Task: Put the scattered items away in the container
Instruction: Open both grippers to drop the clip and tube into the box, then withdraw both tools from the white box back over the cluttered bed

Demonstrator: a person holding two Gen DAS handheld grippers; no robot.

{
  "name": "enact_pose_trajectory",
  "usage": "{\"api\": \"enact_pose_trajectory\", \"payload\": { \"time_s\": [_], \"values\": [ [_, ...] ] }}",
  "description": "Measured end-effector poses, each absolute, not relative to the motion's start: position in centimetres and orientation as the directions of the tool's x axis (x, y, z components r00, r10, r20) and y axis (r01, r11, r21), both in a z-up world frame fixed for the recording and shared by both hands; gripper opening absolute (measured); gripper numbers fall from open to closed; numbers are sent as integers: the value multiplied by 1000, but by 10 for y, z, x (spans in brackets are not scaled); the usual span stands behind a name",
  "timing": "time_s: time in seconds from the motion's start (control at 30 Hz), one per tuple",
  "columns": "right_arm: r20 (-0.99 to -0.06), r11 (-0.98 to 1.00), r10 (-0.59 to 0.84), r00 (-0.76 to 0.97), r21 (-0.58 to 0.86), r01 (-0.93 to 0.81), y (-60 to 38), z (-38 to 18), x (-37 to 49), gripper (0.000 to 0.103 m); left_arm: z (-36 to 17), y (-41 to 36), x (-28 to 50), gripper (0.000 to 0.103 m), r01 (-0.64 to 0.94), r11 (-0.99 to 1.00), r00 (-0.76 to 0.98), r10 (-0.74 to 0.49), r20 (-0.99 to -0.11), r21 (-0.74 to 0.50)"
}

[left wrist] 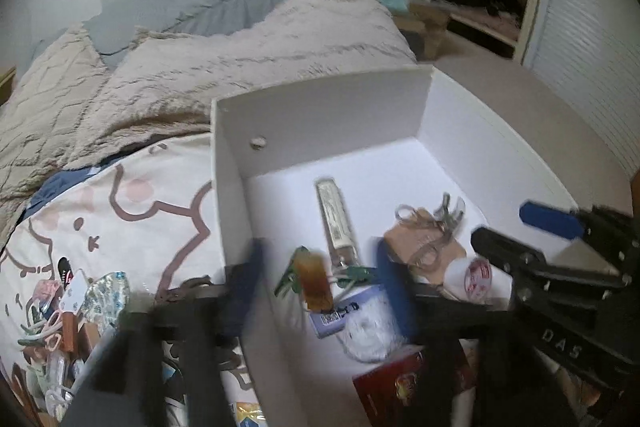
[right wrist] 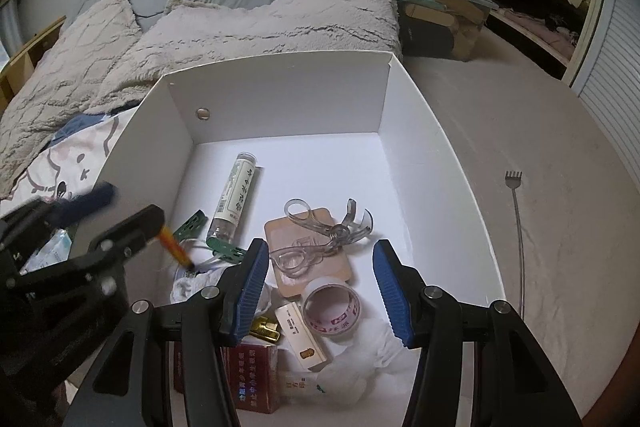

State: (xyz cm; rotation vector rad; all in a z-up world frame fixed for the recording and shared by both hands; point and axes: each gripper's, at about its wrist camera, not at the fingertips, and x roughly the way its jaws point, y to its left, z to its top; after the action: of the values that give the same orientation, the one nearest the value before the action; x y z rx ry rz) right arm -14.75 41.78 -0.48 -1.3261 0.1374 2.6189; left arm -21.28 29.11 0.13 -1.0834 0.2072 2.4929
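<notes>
Right gripper (right wrist: 318, 287), with its blue ribbed pads spread wide and nothing between them, hangs over the near end of the open white cardboard box (right wrist: 384, 95). Left gripper (left wrist: 320, 291) straddles the box's left wall, open; a small orange-and-amber item (left wrist: 318, 285) sits between its fingers, apparently loose and dropping, though motion blur prevents a firm reading.

To complete this step well, keep the left jaws apart until the item rests on the box floor, then lift straight up to clear the wall before moving left.

Inside the box lie a roll of clear printed tape (right wrist: 332, 311), transparent plastic scissors-like tongs (right wrist: 320, 239) on a beige square pad (right wrist: 308, 255), green clips (right wrist: 224, 247) and a clear labelled tube (right wrist: 236, 199).

Remaining scattered items form a colourful pile (left wrist: 68, 311) on the cartoon-print sheet (left wrist: 132, 227), partly cut off. A thin metal back-scratcher (right wrist: 518, 223) lies outside the box, to its right.
</notes>
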Motion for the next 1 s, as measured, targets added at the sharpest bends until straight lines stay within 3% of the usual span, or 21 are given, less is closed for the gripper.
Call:
{"api": "enact_pose_trajectory", "payload": {
  "time_s": [0.63, 0.67, 0.77, 0.93, 1.0],
  "values": [
    [-780, -965, 188, -597, -33, -262, 419, 5, -136, 54, 9, 288, -208, 65, -435, -900, -614, 320, -722, -28],
    [-772, -963, 198, -604, -39, -267, 418, 9, -133, 56, 10, 286, -207, 65, -433, -901, -614, 321, -721, -31],
    [-745, -959, 221, -629, -51, -278, 418, 17, -127, 83, 13, 282, -204, 65, -431, -902, -616, 324, -718, -38],
    [-694, -950, 269, -667, -78, -301, 417, 31, -117, 85, 16, 275, -201, 68, -424, -905, -615, 322, -720, -41],
    [-679, -944, 289, -675, -88, -317, 417, 34, -114, 97, 18, 272, -199, 77, -409, -912, -629, 311, -712, -36]
  ]
}}
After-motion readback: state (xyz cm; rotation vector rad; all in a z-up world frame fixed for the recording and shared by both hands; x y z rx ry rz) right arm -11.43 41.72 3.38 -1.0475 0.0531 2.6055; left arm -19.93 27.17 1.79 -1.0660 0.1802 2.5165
